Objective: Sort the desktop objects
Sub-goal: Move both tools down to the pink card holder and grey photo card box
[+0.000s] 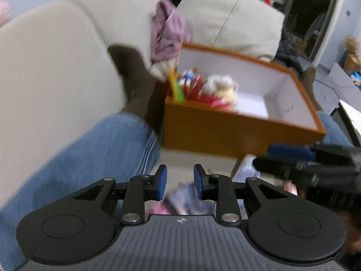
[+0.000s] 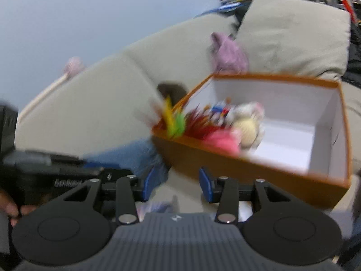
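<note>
An orange box (image 1: pixel 225 140) with a white inside stands on the beige sofa seat, ahead of both grippers. Its left end holds a pale plush toy (image 1: pixel 222 88), green and yellow feathers (image 1: pixel 177 88) and small colourful items. My left gripper (image 1: pixel 180 180) is open in front of the box with nothing between its blue pads. The right wrist view shows the same box (image 2: pixel 248 176), the plush toy (image 2: pixel 246 126) and the feathers (image 2: pixel 173 122). My right gripper (image 2: pixel 177 185) is open and empty, close to the box's near wall. Both views are blurred.
A person's leg in blue jeans (image 1: pixel 85 158) lies left of the box. A purple cloth (image 1: pixel 168 33) hangs between the sofa cushions (image 1: pixel 230 18) behind it. Printed sheets (image 1: pixel 187 198) lie below the left gripper. A hand (image 2: pixel 11 207) shows at the lower left.
</note>
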A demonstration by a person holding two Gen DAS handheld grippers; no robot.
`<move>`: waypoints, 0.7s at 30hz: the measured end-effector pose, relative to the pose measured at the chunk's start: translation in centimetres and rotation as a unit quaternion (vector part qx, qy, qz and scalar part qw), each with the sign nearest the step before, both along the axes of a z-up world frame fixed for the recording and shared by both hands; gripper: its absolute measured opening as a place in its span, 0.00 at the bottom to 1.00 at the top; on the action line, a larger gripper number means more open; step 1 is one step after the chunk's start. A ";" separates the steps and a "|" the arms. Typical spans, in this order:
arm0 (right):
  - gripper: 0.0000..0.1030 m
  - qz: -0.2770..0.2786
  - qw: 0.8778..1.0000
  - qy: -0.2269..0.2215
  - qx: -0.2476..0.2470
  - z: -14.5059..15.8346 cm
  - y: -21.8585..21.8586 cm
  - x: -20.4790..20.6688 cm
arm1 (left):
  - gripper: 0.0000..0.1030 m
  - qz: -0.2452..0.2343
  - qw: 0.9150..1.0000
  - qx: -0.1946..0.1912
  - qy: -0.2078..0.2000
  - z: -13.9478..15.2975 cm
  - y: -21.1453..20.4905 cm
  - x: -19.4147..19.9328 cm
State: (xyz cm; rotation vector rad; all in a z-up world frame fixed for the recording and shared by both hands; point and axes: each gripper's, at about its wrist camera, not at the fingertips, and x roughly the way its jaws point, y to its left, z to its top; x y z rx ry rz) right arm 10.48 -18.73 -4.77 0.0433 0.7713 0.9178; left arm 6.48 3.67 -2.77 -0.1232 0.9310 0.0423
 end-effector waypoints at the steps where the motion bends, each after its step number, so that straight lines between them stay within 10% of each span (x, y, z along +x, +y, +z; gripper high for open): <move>1: 0.45 0.008 1.000 0.001 -0.013 -0.6 0.6 -0.7 | 0.29 0.005 1.000 0.003 0.008 -0.3 0.0 -0.4; 21: 0.62 0.106 0.969 -0.134 -0.178 -8.2 8.2 -6.0 | 0.36 0.073 0.990 -0.026 0.121 -5.1 0.1 -2.0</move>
